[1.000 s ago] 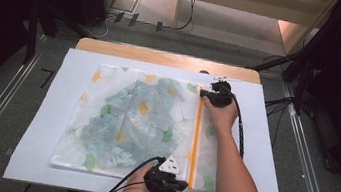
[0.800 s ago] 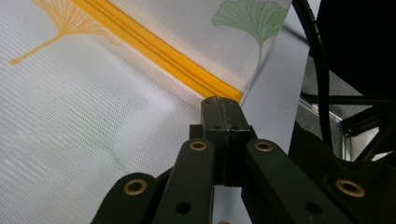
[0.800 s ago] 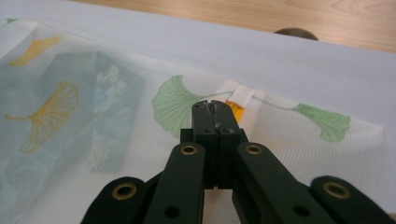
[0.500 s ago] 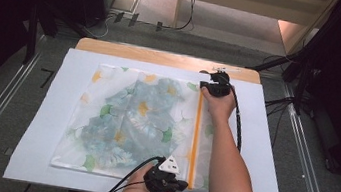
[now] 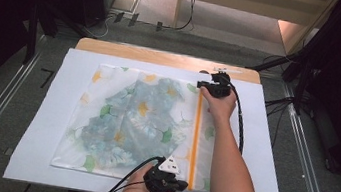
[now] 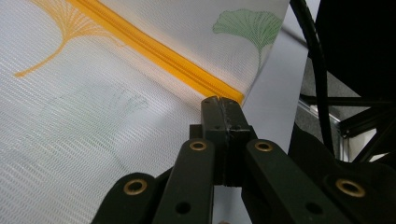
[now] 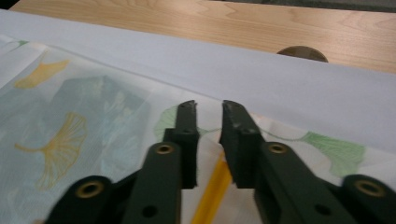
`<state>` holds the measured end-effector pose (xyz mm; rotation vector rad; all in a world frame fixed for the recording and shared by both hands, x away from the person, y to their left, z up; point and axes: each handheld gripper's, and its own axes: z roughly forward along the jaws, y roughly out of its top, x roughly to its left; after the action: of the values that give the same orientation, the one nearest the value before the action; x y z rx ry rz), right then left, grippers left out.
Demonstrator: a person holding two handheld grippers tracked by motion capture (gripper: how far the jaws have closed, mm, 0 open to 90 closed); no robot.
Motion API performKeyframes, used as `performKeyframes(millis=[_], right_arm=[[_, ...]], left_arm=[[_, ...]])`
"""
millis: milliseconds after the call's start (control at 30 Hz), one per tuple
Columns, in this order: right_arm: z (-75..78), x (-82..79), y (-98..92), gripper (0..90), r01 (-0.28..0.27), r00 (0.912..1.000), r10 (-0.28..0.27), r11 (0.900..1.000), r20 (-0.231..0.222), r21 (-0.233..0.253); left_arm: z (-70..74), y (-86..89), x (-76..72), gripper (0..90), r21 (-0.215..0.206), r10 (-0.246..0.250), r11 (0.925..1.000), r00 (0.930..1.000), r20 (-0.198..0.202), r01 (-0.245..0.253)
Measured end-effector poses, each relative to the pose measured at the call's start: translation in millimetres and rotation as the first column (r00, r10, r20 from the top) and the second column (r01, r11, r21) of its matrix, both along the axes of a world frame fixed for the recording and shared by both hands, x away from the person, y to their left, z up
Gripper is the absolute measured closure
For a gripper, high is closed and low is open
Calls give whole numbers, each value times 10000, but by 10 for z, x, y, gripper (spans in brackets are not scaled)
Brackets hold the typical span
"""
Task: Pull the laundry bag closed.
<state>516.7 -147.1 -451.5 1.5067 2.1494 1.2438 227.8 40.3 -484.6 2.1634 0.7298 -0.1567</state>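
Note:
A white mesh bag (image 5: 139,122) printed with green and yellow leaves lies flat on a white sheet (image 5: 48,124). An orange zipper (image 5: 197,130) runs along its right side. My left gripper (image 5: 181,184) is at the zipper's near end, jaws pressed together on the bag's edge (image 6: 220,105) just past the end of the zipper (image 6: 154,51). My right gripper (image 5: 203,85) is at the zipper's far end. Its jaws stand slightly apart (image 7: 208,109) over the zipper (image 7: 212,191) and the bag's far edge, with nothing clamped between them.
The sheet covers a wooden table (image 5: 164,57), whose bare strip shows at the far edge with a round hole (image 7: 302,52). Black cables (image 5: 238,120) trail from both grippers. Metal rails and dark floor lie to either side.
My right gripper has shifted a little toward the table's far edge at the top of the zipper. The left gripper has stayed at the near end.

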Motion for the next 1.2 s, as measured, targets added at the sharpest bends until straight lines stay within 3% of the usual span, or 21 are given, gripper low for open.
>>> performKeyframes(millis=[133, 433, 500, 600, 767, 833, 967, 1033, 1100, 1200], right_arm=[[-49, -143, -90, 590, 28, 10000, -31, 9990, 59, 444], [-71, -599, -233, 473, -361, 9974, 329, 9981, 637, 496], [-68, -703, -260, 441, -496, 9965, 453, 9969, 703, 614], [-72, -871, -305, 396, -523, 9952, 459, 9960, 870, 730], [-112, -1150, -368, 277, -445, 9952, 380, 9965, 901, 713], [-136, -1259, -405, 221, -487, 9954, 424, 9961, 861, 729], [-166, -1436, -478, 182, -586, 9960, 509, 9924, 733, 1081], [-189, -1527, -510, 156, -562, 9958, 485, 9933, 776, 1010], [-218, -1615, -542, 153, -557, 9955, 483, 9943, 820, 906], [-227, -1723, -582, 148, -508, 9958, 435, 9945, 801, 917]], left_arm=[[0, -2, -7, 900, -4, 2, 10000, 10000, 80, -2], [7, 42, 18, 900, -152, 79, 9999, 9999, -141, -82], [14, 61, 17, 815, -242, 75, 9997, 9998, -164, -79], [26, 101, 12, 804, -289, 190, 9994, 9998, -91, -192], [46, 145, 20, 676, -645, 301, 9975, 9995, -38, -303], [57, 159, 18, 667, -693, 337, 9970, 9994, 30, -334], [86, 175, -4, 526, -778, 427, 9962, 9984, 366, -398], [95, 202, 4, 423, -825, 646, 9947, 9968, 462, -606], [105, 239, 23, 319, -704, 811, 9945, 9950, 579, -770], [133, 322, 51, 183, -190, 1141, 9934, 9870, 1128, -1127]])
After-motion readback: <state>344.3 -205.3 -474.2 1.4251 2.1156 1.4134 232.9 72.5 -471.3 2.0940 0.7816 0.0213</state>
